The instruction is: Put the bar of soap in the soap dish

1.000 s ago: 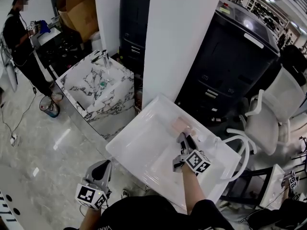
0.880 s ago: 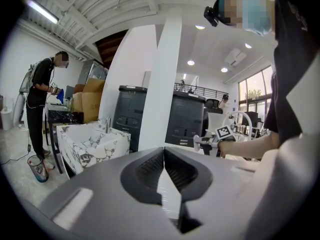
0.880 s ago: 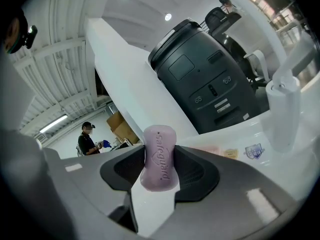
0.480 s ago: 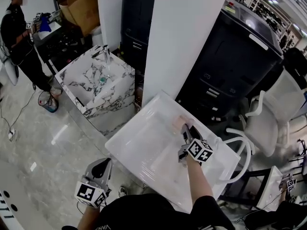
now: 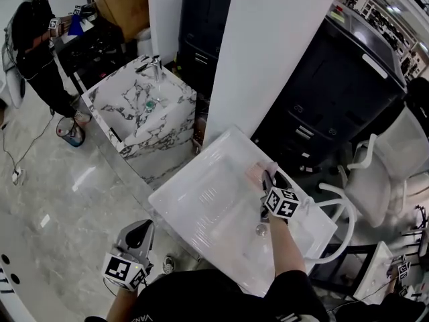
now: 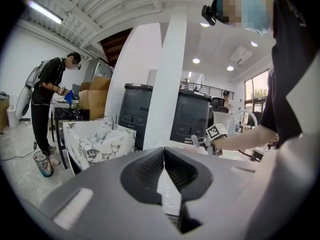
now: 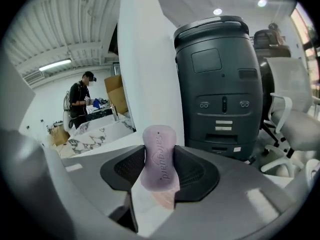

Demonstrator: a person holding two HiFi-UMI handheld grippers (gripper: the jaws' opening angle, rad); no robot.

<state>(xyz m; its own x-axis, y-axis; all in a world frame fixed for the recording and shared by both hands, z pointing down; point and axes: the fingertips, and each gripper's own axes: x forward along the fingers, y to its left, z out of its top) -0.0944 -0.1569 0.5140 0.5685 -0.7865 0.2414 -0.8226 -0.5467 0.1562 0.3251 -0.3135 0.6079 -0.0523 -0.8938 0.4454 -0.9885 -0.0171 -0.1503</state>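
Observation:
A pale pink bar of soap (image 7: 160, 156) stands upright between the jaws of my right gripper (image 7: 159, 170), which is shut on it. In the head view that right gripper (image 5: 268, 178) hangs over the far side of a white basin (image 5: 201, 200), right beside a pinkish soap dish (image 5: 255, 172) on the basin's rim. A pinkish patch shows just below the soap in the right gripper view. The soap itself is hidden in the head view. My left gripper (image 5: 139, 236) hangs low outside the basin's near left corner, jaws together and holding nothing (image 6: 163, 156).
A drain (image 5: 261, 230) sits in the basin floor. A white pillar (image 5: 268, 52) and dark cabinets (image 5: 335, 92) stand behind the basin. A marble sink unit (image 5: 144, 109) is at the left, a person (image 5: 37, 39) beyond it, and a white chair (image 5: 395, 173) at the right.
My right gripper has moved with the soap across the basin toward the far rim, ending beside the pink dish. The left gripper has stayed low at the left.

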